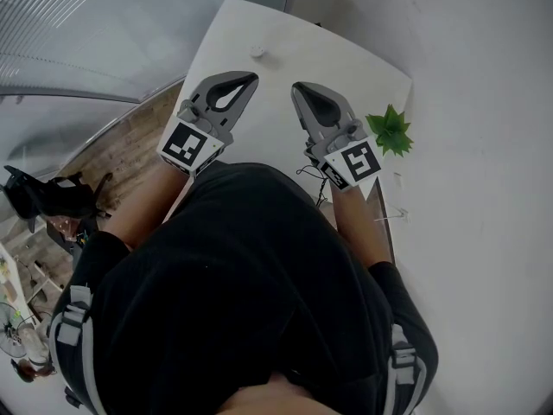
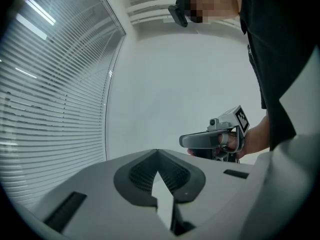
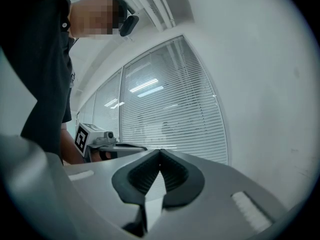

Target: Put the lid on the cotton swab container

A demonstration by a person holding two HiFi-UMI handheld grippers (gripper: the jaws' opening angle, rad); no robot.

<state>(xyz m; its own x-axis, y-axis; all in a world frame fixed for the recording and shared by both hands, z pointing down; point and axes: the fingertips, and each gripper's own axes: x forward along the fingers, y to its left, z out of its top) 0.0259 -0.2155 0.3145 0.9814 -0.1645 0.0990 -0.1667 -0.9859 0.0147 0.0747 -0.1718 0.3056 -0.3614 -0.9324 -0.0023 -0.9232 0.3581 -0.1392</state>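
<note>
The left tool (image 1: 249, 79) and right tool (image 1: 299, 89) are closed and empty above the white desk (image 1: 285, 50). Each cube (image 1: 185, 145) bears a square marker.

Open far stretch of white surface (image 1: 346, 63), small white object (image 1: 257, 52) standing far left of middle, green plant (image 1: 390, 130) blocking the right edge

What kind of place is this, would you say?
Probably an office or meeting room: a white table, window blinds running along one wall, and a small green plant beside the table.
</note>
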